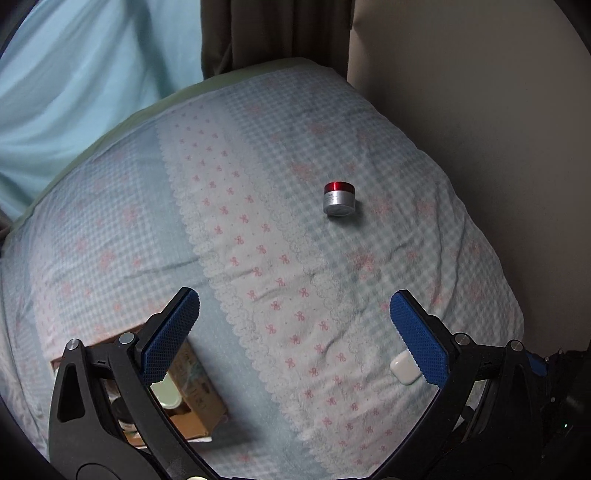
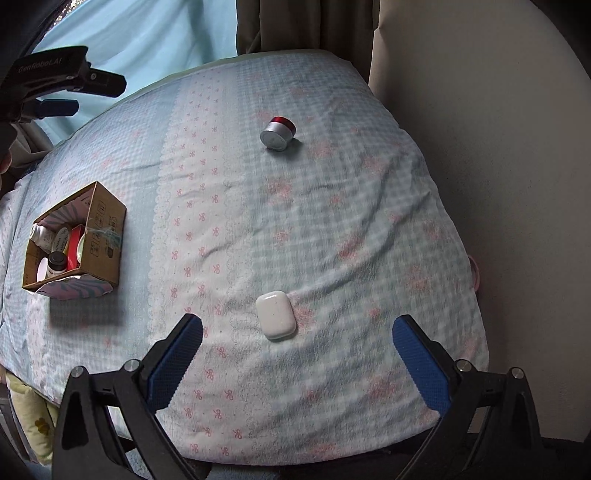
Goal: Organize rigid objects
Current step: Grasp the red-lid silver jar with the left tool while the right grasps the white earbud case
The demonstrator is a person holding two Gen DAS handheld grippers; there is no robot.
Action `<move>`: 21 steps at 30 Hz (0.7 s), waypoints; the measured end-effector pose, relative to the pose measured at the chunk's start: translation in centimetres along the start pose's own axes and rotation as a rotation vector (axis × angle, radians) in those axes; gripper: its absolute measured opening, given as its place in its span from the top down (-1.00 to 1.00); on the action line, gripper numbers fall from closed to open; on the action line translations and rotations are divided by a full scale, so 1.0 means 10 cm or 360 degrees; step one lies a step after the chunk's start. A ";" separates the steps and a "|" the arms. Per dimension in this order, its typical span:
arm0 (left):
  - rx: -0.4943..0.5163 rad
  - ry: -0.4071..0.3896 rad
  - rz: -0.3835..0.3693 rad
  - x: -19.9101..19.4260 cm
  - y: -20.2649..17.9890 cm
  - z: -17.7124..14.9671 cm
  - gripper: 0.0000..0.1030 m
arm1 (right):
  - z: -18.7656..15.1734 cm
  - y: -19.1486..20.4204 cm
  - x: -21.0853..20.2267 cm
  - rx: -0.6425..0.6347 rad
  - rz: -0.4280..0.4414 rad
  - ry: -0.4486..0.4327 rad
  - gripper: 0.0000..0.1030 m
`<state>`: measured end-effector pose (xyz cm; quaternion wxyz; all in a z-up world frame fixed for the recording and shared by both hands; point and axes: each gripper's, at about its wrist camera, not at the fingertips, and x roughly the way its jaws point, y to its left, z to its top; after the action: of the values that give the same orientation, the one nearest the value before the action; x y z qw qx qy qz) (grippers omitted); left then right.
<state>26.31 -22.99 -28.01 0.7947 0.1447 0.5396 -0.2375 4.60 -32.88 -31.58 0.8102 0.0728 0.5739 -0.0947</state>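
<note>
A small silver jar with a red lid [image 1: 339,198] lies on its side on the checked bedspread, far ahead of my open, empty left gripper [image 1: 293,308]; it also shows in the right wrist view [image 2: 278,133]. A white earbud case [image 2: 276,314] lies flat just ahead of my open, empty right gripper [image 2: 297,334], between its fingers' lines; in the left wrist view the case [image 1: 403,368] peeks from behind the right finger. An open cardboard box [image 2: 105,236] holding several small bottles and jars stands at the left; in the left wrist view the box [image 1: 201,397] sits under the left finger.
The bedspread [image 2: 332,229] covers the bed up to a beige wall [image 2: 498,166] on the right. A light blue curtain [image 1: 74,74] and a dark curtain [image 1: 273,33] hang at the far end. The left gripper's body [image 2: 55,81] shows at the upper left of the right wrist view.
</note>
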 end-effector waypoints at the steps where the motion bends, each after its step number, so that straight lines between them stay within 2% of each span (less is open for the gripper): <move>1: 0.0034 0.0007 -0.0014 0.13 -0.06 0.07 -0.99 | -0.02 -0.02 0.07 0.0012 -0.0014 -0.0005 -0.98; 3: 0.0105 0.0025 -0.0029 0.39 -0.18 0.19 -0.99 | -0.04 -0.03 0.22 0.0024 -0.0029 0.0003 -0.87; 8: 0.0210 0.0076 -0.0045 1.06 -0.33 0.51 -0.99 | -0.14 0.06 0.57 -0.0023 -0.0030 0.0018 -0.86; 11: 0.0230 0.0101 -0.0056 1.42 -0.36 0.67 -0.99 | -0.19 0.14 0.81 -0.0078 -0.0010 0.0060 -0.60; 16: 0.0229 0.0159 -0.0084 1.95 -0.38 0.84 -0.99 | -0.23 0.27 1.18 -0.0133 0.0010 0.0147 -0.44; 21: 0.0238 0.0220 -0.0111 2.38 -0.39 0.92 -0.96 | -0.21 0.29 1.42 -0.0094 0.0043 0.0211 -0.20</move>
<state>38.74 -36.06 -46.50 0.7339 0.2007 0.5785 -0.2940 7.98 -30.55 -45.66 0.7733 0.0627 0.6279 -0.0617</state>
